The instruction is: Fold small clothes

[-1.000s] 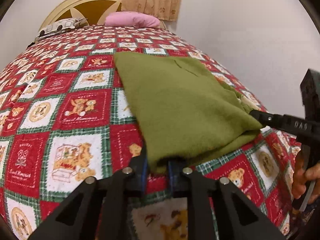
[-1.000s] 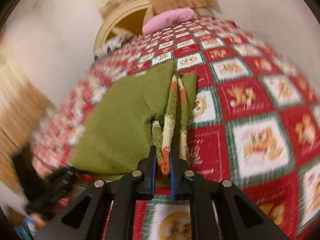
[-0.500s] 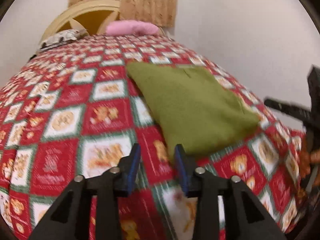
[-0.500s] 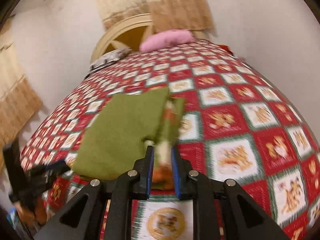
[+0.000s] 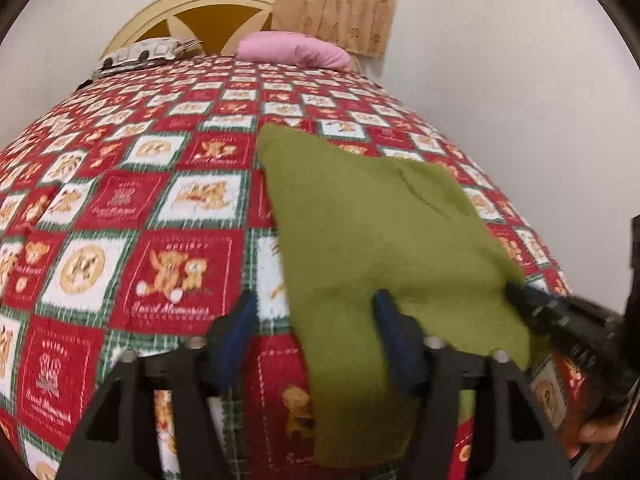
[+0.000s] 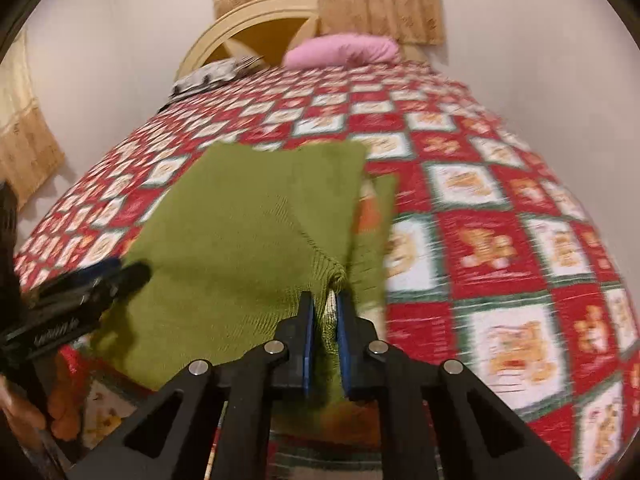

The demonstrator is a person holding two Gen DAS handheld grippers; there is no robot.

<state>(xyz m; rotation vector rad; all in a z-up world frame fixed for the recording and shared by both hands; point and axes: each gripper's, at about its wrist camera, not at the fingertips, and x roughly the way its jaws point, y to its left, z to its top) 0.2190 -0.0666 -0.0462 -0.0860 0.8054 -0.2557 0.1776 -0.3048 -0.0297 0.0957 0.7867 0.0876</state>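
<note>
Right hand-held gripper point(image 6: 325, 312) is pressed together on the near right corner of the sweater point(image 6: 248, 236) — a ribbed green fold with a pale striped strip sits between its blue pads. The left hand-held gripper point(image 5: 312, 312) stands spread; its jaws have just been opening, and the near left edge of the sweater lies between them, but the pads do not press on it. The right pad seems to touch the cloth, though the blur makes this uncertain.

The sweater lies on the bed point(image 5: 180, 200), already folded to a rough rectangle. Its long axis runs away from both grippers, toward the pink pillow point(image 5: 292, 50) and the headboard point(image 5: 192, 12). Its near edge hangs a little over the bed's front side, just under the two grippers, so both are at the same end of it, one at each corner. The left one is free and the right one holds, so I judge the coming move turns on this: the far edge lies straight ahead, up the bed, and the near end must be carried that way for one more fold, or the right corner must simply be let go.

No containers are in view. On the bed there are only the sweater, the pink pillow and a patterned pillow point(image 5: 148, 54) beside it.
</note>
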